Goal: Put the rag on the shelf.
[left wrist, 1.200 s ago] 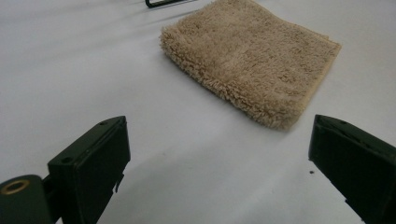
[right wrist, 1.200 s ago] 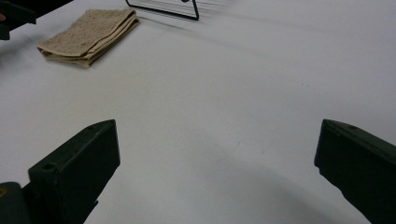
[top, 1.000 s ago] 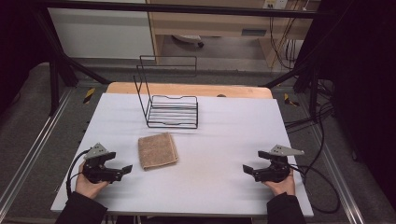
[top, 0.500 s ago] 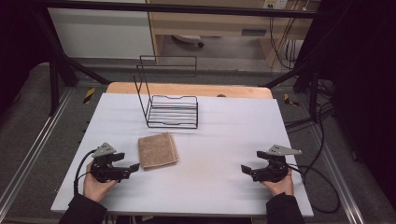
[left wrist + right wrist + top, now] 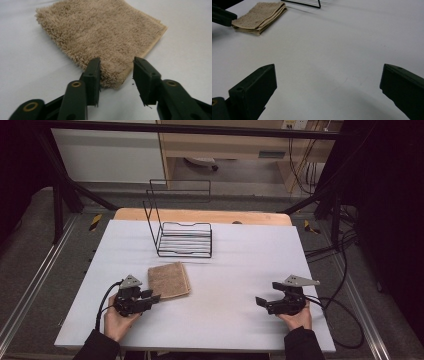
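Observation:
A folded tan towel (image 5: 168,280) lies on the white table (image 5: 250,265), left of centre. My left gripper (image 5: 152,296) sits at the towel's near left corner. In the left gripper view the towel (image 5: 100,32) has that corner between the jaws of the left gripper (image 5: 116,67). The jaws have just been closing. One jaw brushes the pile and a gap remains at the other, so it is still open. My right gripper (image 5: 260,302) rests at the near right, open wide with nothing in it (image 5: 327,82). Its view shows the towel (image 5: 259,16) far off.
A black wire rack (image 5: 182,240) with a tall back frame stands behind the towel near the table's far edge. A wooden board (image 5: 200,215) sticks out past that edge. Cables (image 5: 340,310) trail off the right side.
My left gripper has slid to the right up to the towel's corner, and its jaws have narrowed around it. The right gripper has stayed put.

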Action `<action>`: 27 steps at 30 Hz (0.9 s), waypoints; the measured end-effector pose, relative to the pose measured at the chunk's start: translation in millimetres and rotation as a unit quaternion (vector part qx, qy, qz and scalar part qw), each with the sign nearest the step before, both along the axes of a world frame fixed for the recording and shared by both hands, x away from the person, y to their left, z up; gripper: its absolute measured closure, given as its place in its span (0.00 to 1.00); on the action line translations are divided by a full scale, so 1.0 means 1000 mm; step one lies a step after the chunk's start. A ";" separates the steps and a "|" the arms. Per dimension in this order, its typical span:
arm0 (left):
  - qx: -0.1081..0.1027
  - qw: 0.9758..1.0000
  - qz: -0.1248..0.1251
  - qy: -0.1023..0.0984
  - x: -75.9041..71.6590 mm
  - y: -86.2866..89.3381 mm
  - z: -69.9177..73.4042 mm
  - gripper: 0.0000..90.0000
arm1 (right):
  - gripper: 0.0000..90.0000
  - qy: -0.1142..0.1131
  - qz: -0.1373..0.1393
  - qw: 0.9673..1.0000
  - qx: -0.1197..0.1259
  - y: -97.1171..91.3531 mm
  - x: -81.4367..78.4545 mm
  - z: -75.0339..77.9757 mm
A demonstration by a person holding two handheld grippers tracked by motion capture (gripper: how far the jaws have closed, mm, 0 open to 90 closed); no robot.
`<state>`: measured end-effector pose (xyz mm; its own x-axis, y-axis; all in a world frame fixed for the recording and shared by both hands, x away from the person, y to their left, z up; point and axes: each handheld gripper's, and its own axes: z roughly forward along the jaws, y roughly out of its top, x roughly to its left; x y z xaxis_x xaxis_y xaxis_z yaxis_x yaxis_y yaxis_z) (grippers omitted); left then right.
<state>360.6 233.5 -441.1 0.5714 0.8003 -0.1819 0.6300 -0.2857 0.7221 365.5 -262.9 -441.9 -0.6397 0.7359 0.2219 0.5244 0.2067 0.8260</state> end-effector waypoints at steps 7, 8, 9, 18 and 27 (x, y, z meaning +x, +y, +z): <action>0.009 1.000 0.010 0.009 0.004 -0.004 -0.005 0.72 | 0.02 -0.002 0.003 1.000 -0.005 0.006 0.000 0.002; 0.010 1.000 0.012 0.010 0.004 -0.005 -0.006 0.73 | 0.02 -0.003 0.004 1.000 -0.007 0.007 0.000 0.002; 0.013 1.000 0.012 0.011 0.004 -0.005 -0.006 0.76 | 0.02 -0.005 0.008 1.000 -0.009 0.012 0.001 0.003; 0.032 0.999 0.016 0.015 0.007 -0.008 -0.004 0.87 | 0.05 0.005 0.024 1.000 -0.009 0.047 0.005 0.008; 0.041 0.999 0.009 0.010 0.007 -0.009 -0.003 0.91 | 0.08 0.003 0.045 0.999 0.001 0.095 0.013 0.019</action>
